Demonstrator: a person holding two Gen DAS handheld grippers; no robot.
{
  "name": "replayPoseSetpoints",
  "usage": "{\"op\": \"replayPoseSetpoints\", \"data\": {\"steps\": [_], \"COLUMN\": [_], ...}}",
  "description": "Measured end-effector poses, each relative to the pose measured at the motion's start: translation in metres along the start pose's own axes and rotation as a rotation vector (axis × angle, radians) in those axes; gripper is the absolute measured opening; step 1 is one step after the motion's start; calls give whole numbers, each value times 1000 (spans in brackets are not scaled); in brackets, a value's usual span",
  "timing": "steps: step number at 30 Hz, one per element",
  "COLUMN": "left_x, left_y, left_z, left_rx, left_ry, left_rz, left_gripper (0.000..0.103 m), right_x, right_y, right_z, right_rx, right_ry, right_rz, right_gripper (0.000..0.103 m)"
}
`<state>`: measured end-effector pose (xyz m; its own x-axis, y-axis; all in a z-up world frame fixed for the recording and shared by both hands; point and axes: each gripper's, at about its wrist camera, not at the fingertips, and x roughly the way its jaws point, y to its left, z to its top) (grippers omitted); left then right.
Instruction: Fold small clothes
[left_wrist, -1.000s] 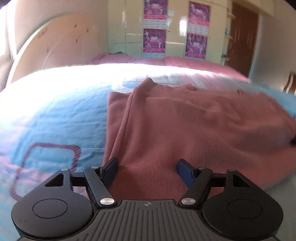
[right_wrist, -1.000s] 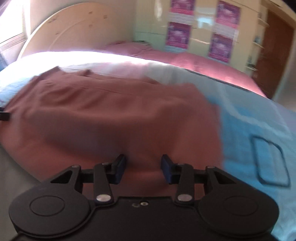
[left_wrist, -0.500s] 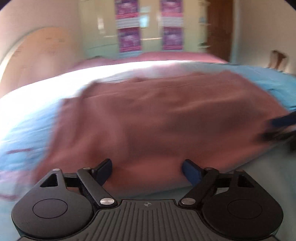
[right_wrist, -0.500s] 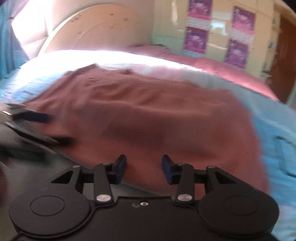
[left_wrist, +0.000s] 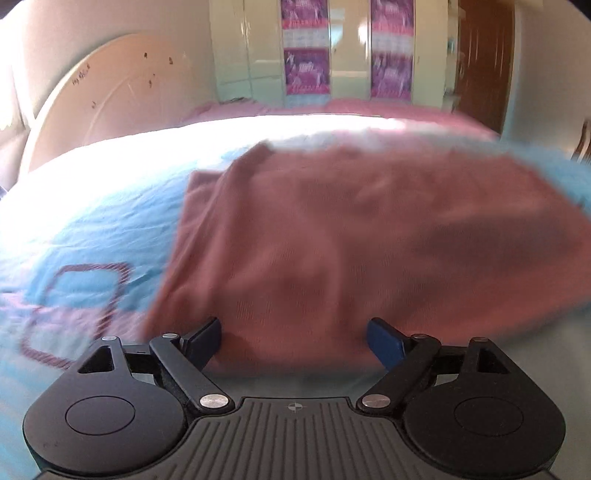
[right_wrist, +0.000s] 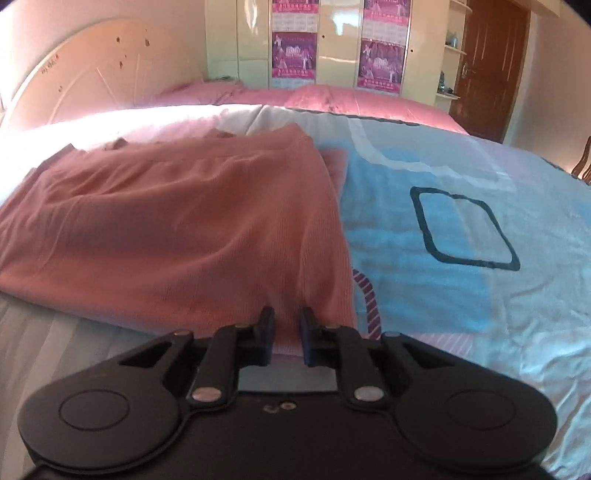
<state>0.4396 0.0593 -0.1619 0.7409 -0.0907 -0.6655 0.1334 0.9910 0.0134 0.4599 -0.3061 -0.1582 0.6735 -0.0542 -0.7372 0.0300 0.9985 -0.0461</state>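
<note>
**Right wrist view: near hem pinched**

Pink garment (right_wrist: 177, 229) lies flat on the blue patterned bedspread (right_wrist: 461, 295). Its near right hem sits between the right gripper (right_wrist: 287, 334) fingers, which have just been closing — now pinching the cloth. The left gripper (left_wrist: 293, 341) is spread wide — hem between, untouched.

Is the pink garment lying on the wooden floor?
No, the pink garment lies on the blue patterned bedsheet of a bed.
</note>
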Motion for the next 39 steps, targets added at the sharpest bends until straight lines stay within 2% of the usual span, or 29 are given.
{"op": "replayPoseSetpoints", "data": {"steps": [2,4,6,8,9,10,11,13,15,17,18,19,20,21,22,24,26,28,29,31,32,33,34,35,37,39], "left_x": [0,7,20,45,63,70,72,68,55,49,50,57,67,70,68,57,52,59,66,67,66,68,68,68,68,67], "left_y": [-17,-45,-68,-81,-85,-85,-85,-84,-81,-81,-83,-88,-88,-86,-84,-81,-78,-77,-76,-76,-77,-78,-78,-77,-78,-79], "left_z": [17,36,53,60,59,54,52,56,60,60,58,54,50,46,47,51,55,56,53,48,48,49,49,49,48,48], "left_rx": [-19,31,64,66,82,99,109,102,87,58,56,73,90,95,95,88,77,70,65,73,77,82,85,82,82,82], "left_ry": [-56,-84,-87,-16,54,70,49,65,9,-16,-19,12,63,49,44,19,-17,14,43,34,35,37,38,36,34,34], "left_rz": [-70,-109,-142,-141,-118,-107,-95,-97,-99,-116,-124,-113,-100,-106,-108,-95,-85,-70,-67,-69,-66,-63,-62,-64,-63,-59], "left_gripper": [85,85,86,86,86,93,98,97,97,97,97,97,98,98,98,98,98,98,98,99,99,99,99,99,99,99], "right_x": [-8,-12,-3,12,26,42,53,50,41,29,27,31,41,49,47,37,26,23,25,40,49,49,46,39,26,34], "right_y": [12,39,66,90,98,103,103,102,102,100,101,104,106,106,105,103,96,82,76,67,63,56,55,53,48,42], "right_z": [13,35,57,69,71,68,62,59,62,61,61,59,55,49,45,47,52,58,59,58,54,49,49,50,49,46], "right_rx": [9,-29,-58,-97,-114,-121,-122,-122,-129,-108,-101,-104,-112,-117,-120,-132,-111,-67,-50,-47,-45,-28,-22,-19,-14,1], "right_ry": [-46,-120,-143,-140,-103,-41,-24,-42,-47,-103,-110,-96,-57,-33,-58,-53,-111,-143,-136,-62,-21,-29,-22,-34,-73,-40], "right_rz": [32,83,146,183,190,186,185,188,172,180,191,197,186,181,188,188,189,166,153,122,112,133,138,146,139,109], "right_gripper": [15,16,16,18,18,18,18,17,17,25,25,20,20,21,21,20,23,27,33,37,37,37,34,25,25,24]}}
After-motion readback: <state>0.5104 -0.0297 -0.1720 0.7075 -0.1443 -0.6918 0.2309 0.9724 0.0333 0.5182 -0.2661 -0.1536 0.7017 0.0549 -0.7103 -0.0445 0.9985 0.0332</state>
